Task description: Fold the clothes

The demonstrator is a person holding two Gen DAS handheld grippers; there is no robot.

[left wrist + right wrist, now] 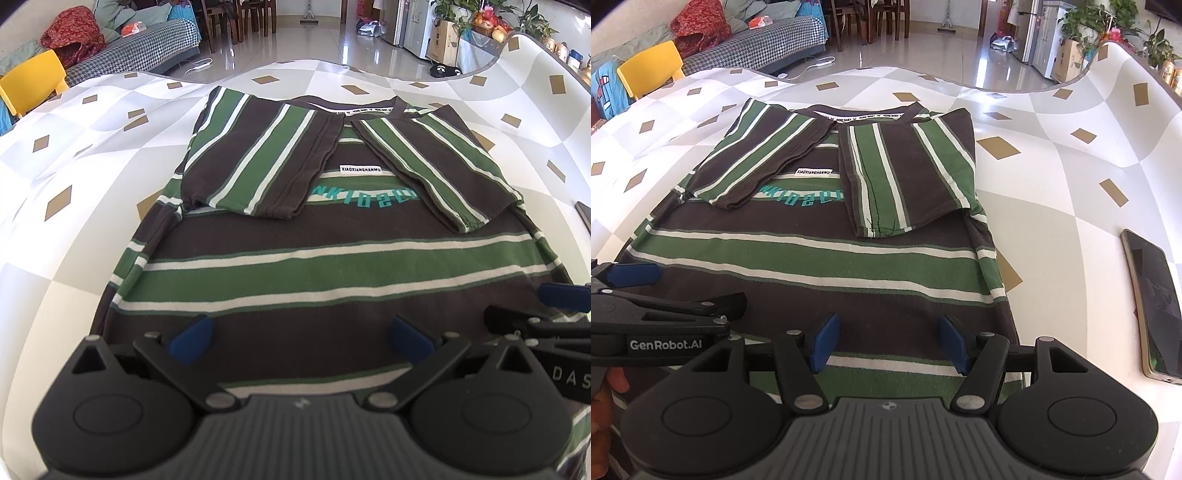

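- The brown, green and white striped cotton T-shirt (332, 258) is lying flat on the table, collar at the far end, hem at the near end under both grippers.
- Its left short sleeve (255, 158) and right short sleeve (443, 166) are lying folded inward over the chest, partly covering the teal lettering (369, 199); the body below is showing no crosswise fold.
- The left gripper (301, 338) is hovering over the near hem, blue-padded fingers spread wide, pinching nothing.
- The right gripper (890, 343) is hovering beside it near the shirt's right edge, fingers likewise spread and empty.
- Judgement: a hem-to-collar fold is looking like the step in hand. For a clean result, each gripper should be catching both fabric layers at a hem corner, well apart and level, so the fold line is running straight across the stripes.
- Judgement: lifting low and evenly should be keeping the tucked sleeves from sliding out.
- The white and grey checked table covering with tan diamonds (92, 155) is looking smooth and possibly slippery, so the shirt may be shifting under drag.
- A dark smartphone (1152, 302) is lying just right of the shirt, apart from it; the right gripper should be clearing it.
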